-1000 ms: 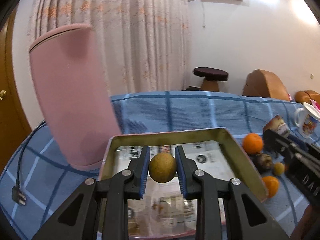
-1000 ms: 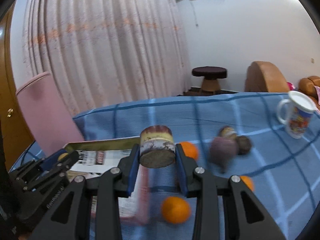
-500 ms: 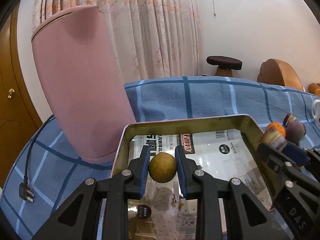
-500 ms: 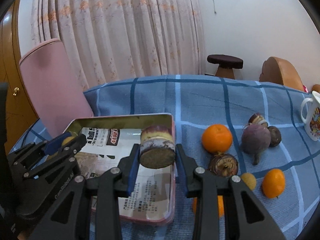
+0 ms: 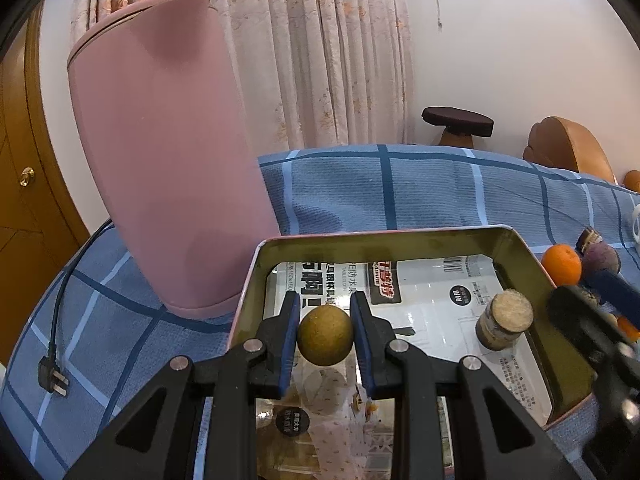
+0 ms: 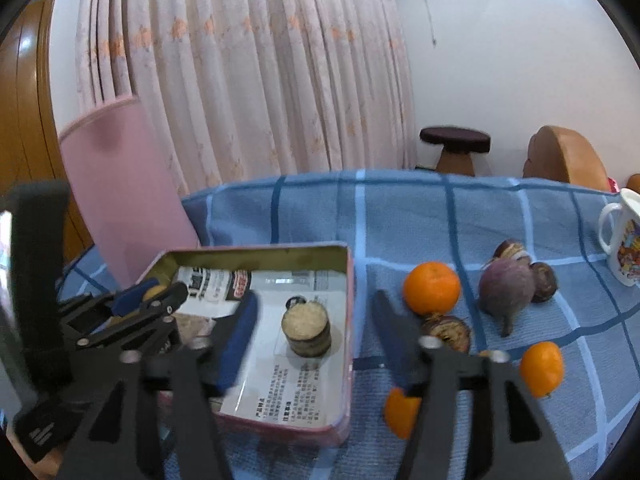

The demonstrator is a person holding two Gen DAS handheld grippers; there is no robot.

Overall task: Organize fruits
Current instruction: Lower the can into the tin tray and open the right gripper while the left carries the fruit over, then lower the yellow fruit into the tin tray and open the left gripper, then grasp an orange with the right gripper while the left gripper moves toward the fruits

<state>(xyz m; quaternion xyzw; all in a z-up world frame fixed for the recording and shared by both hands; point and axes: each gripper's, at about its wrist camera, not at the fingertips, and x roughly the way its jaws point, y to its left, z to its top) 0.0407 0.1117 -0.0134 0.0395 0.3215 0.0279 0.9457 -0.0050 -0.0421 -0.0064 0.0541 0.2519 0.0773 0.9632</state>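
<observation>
The left gripper (image 5: 325,340) pinches a small round brown fruit (image 5: 325,337) across its middle, over the tin's (image 5: 380,240) near left part; it looks firm and light, though a round skin may roll. The right gripper (image 6: 314,336), jaws just opened and spread, stands clear of the stub (image 6: 306,330) near the tin's right wall.

A round olive-brown fruit (image 5: 325,338) sits low in the centre of the left wrist view, above the metal tray (image 5: 372,241). A short brown cut cylinder (image 6: 306,330) stands upright in the tray, centre frame. Three oranges (image 6: 431,288), a purple root (image 6: 506,286) and dark round fruits (image 6: 446,333) lie at the right.
</observation>
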